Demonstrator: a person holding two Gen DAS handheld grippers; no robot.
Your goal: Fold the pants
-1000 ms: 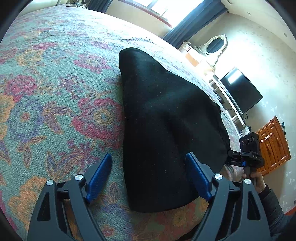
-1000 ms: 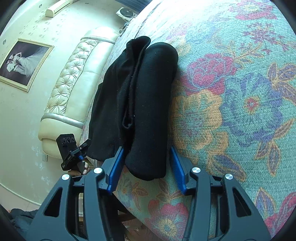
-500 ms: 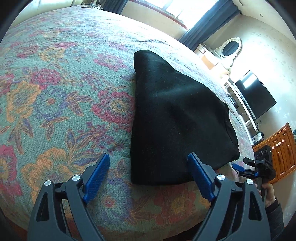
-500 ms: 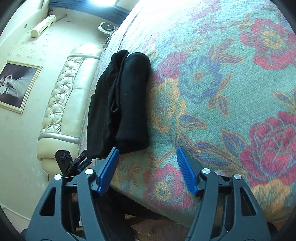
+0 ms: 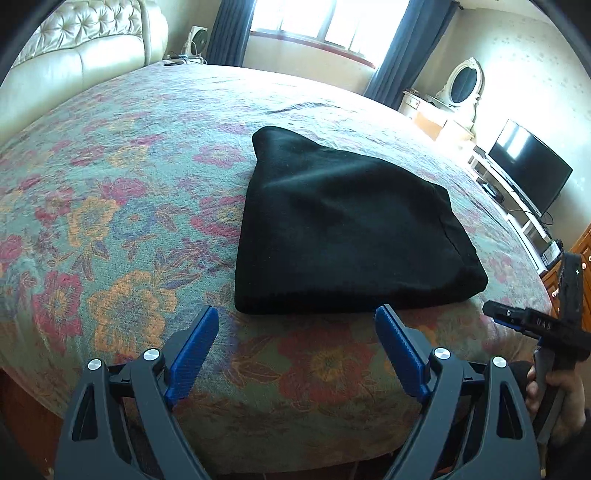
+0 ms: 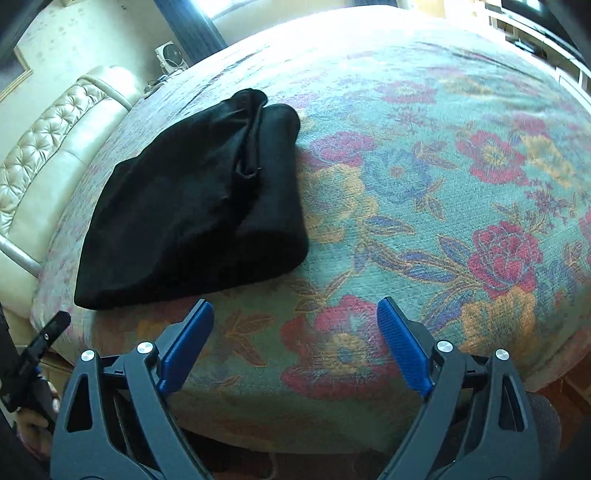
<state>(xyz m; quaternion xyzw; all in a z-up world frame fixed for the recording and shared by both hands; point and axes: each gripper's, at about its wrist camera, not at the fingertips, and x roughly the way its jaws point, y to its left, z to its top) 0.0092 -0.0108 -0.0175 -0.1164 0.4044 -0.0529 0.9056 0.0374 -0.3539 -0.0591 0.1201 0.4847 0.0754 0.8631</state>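
Both grippers hang over the near edge of the bed with nothing between their blue pads. In the left wrist view the left gripper point(image 5: 297, 334) stands wide, its fingertips just short of the near hem of the pants point(image 5: 343, 236), not touching them. In the right wrist view the right gripper point(image 6: 295, 328) is spreading its jaws, already wide apart, over bare bedspread point(image 6: 424, 206); the pants point(image 6: 199, 210) lie to its left, beyond the left pad.

Part of each gripper shows at the edge of the other's view, gripped by a hand point(image 5: 554, 391) low at the right of the left wrist view.

Black and folded into a compact bundle, the pants rest flat on the floral bedspread near the bed's near edge. From the right side, stacked layers show, with a rolled fold along the top.

Farther off stands a cream tufted headboard point(image 5: 74, 48), a window with dark blue curtains point(image 5: 229, 33), an oval mirror point(image 5: 463, 85) and a dark television point(image 5: 530, 166) at far right.
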